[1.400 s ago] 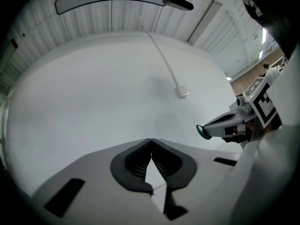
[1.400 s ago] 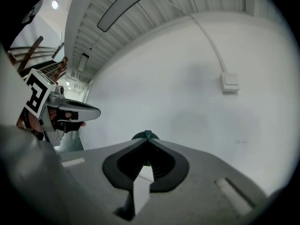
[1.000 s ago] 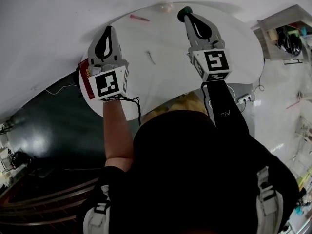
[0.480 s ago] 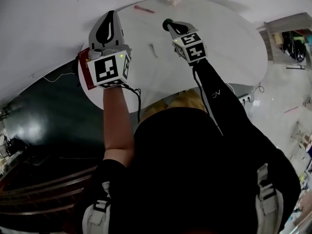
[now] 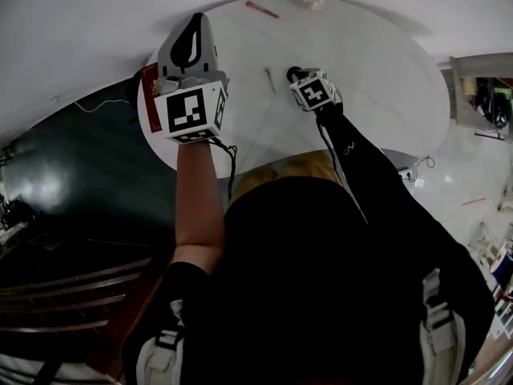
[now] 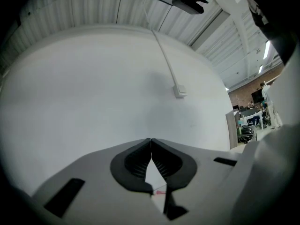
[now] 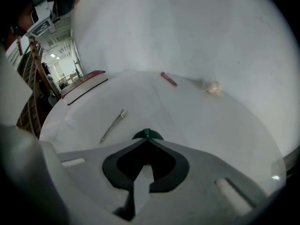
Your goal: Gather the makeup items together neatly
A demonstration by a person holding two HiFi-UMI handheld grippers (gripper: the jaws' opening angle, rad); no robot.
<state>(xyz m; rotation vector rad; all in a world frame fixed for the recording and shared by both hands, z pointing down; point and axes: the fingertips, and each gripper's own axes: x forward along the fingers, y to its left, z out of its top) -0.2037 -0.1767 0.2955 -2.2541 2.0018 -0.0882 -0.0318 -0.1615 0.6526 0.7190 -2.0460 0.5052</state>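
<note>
My right gripper (image 7: 146, 142) clamps only the edge of the small dark green round item (image 7: 147, 134), so I fear it slipping and rolling across the white round bench (image 7: 197, 121); left gripper (image 6: 151, 141) together, empty.

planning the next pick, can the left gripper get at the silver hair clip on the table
Probably yes. The hair clip lies uncovered on the table, and the left gripper is shut and empty. The right gripper, shut on a green item, sits close beside the clip and may crowd it.
</note>
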